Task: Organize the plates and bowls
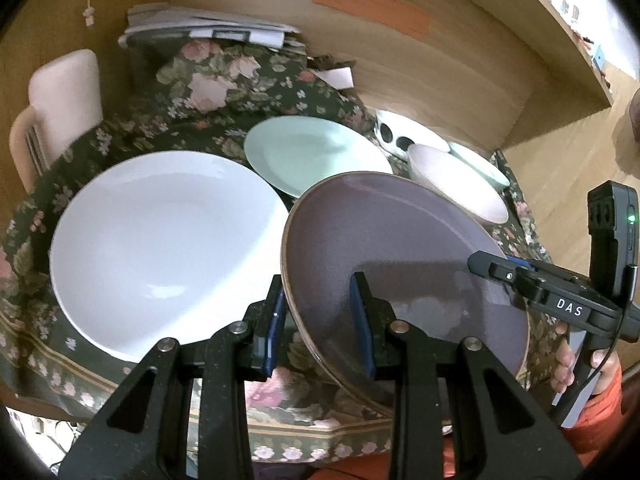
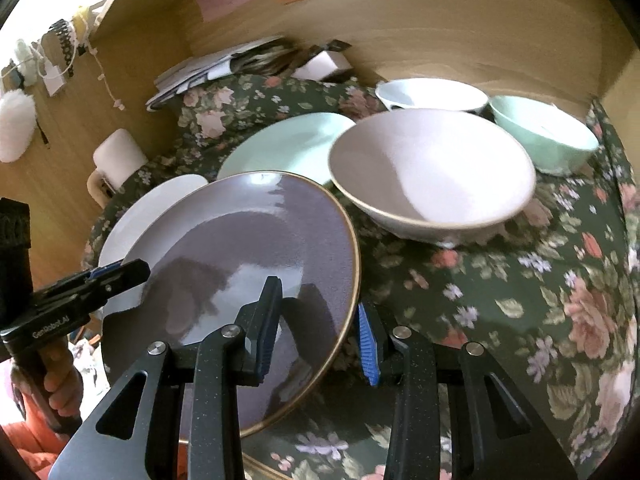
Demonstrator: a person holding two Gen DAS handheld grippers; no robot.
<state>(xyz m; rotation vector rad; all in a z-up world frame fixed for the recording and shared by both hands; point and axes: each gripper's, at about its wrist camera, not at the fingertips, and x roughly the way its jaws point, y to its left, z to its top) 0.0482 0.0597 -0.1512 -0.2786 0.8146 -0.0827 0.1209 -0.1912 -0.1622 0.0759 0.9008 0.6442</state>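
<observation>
A purple plate (image 1: 400, 248) with a brown rim hangs tilted above the floral tablecloth (image 2: 520, 300), held from both sides. My left gripper (image 1: 318, 320) is shut on its left rim, and my right gripper (image 2: 316, 328) is shut on its right rim (image 2: 352, 280). A large white plate (image 1: 160, 248) lies to the left and a mint plate (image 1: 312, 152) behind it. At the right stand a pale pink bowl (image 2: 432, 172), a mint bowl (image 2: 544, 132) and a white bowl (image 2: 432, 94).
Wooden walls (image 1: 460, 64) close the table in at the back and on both sides. A pile of papers (image 1: 208, 30) lies at the back left. A pale pink chair back (image 1: 64, 92) stands at the left edge. A hand and an orange sleeve (image 1: 592, 408) are below.
</observation>
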